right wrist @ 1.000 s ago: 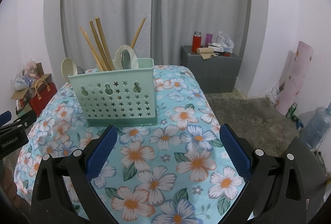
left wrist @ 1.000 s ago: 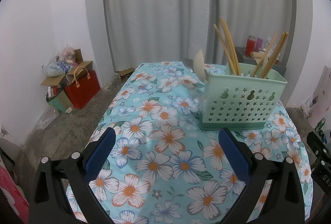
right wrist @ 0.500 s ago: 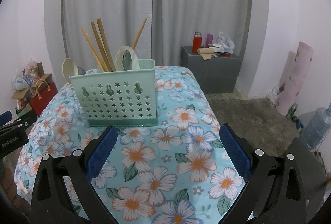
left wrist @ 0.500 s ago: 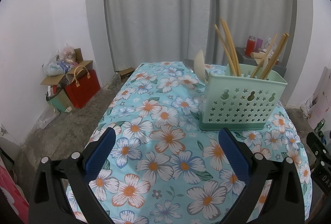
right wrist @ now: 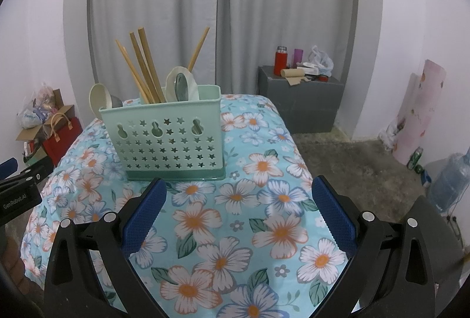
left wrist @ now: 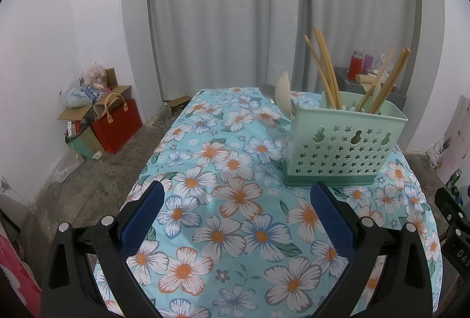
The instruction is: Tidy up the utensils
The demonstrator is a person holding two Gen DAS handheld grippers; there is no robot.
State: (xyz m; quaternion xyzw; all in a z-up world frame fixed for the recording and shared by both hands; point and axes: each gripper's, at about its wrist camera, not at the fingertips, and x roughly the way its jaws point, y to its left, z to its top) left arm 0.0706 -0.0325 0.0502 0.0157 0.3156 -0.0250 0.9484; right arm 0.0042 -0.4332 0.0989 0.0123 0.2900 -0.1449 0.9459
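Observation:
A pale green utensil caddy (left wrist: 342,141) (right wrist: 167,139) with star cut-outs stands on the floral tablecloth (left wrist: 235,194) (right wrist: 258,200). Wooden chopsticks (left wrist: 323,68) (right wrist: 141,65) stick up out of it, and cream spoons (right wrist: 180,86) rest in and beside it (left wrist: 283,93). My left gripper (left wrist: 239,194) is open with nothing between its blue pads, short of the caddy and to its left. My right gripper (right wrist: 239,191) is also open and holds nothing, just in front of the caddy's right part. The left gripper's tip (right wrist: 17,168) shows at the right wrist view's left edge.
Grey curtains (right wrist: 223,9) hang behind the table. A red bag and cardboard boxes (left wrist: 102,118) sit on the floor at left. A grey cabinet (right wrist: 299,100) with a red flask stands at back right, and a water jug (right wrist: 449,180) is on the floor.
The right wrist view has shifted slightly, so the caddy sits a little further right in it. The left view is almost unchanged. Both grippers stay open.

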